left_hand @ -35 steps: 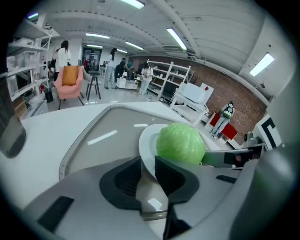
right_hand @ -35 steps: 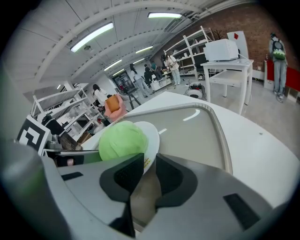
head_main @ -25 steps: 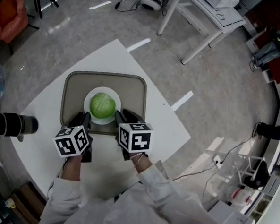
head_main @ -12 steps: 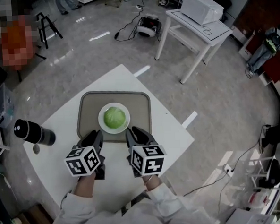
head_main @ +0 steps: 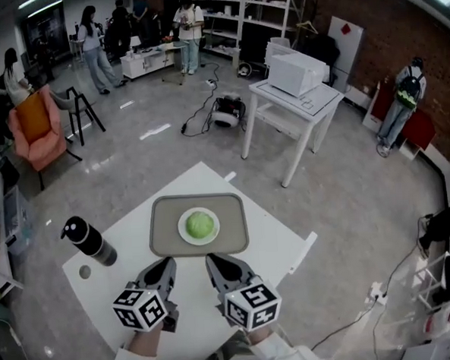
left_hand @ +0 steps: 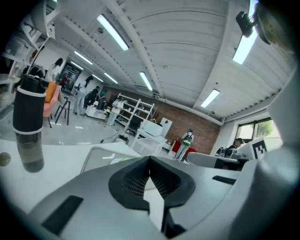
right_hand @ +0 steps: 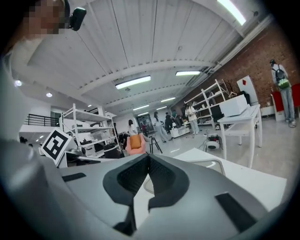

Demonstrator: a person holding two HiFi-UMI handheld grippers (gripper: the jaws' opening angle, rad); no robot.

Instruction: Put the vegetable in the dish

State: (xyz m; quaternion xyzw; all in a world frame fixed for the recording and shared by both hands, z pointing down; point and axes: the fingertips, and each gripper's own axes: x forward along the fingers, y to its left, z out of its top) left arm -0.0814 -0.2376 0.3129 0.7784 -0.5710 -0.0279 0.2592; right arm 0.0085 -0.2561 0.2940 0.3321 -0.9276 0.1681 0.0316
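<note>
A green cabbage (head_main: 200,224) lies in a white dish (head_main: 185,229) on a grey-brown tray (head_main: 164,240) in the middle of the white table (head_main: 274,245). Both grippers hover over the table's near side, short of the tray and apart from it. My left gripper (head_main: 168,262) and my right gripper (head_main: 213,258) have just been closing and now stand shut with nothing between their jaws. In the left gripper view the left gripper's (left_hand: 150,159) pads meet in front of the tray (left_hand: 101,152). The right gripper view shows the right gripper (right_hand: 149,157) the same way.
A black bottle (head_main: 89,241) stands on the table's left part, with a small round cap (head_main: 84,272) near it; the bottle (left_hand: 29,124) also shows in the left gripper view. Beyond the table stand a white desk with a microwave (head_main: 294,72), an orange chair (head_main: 40,133) and several people.
Both grippers have drawn back from the dish and risen, and their jaws have gone from open to shut. The head view has tilted up and now takes in the room.
</note>
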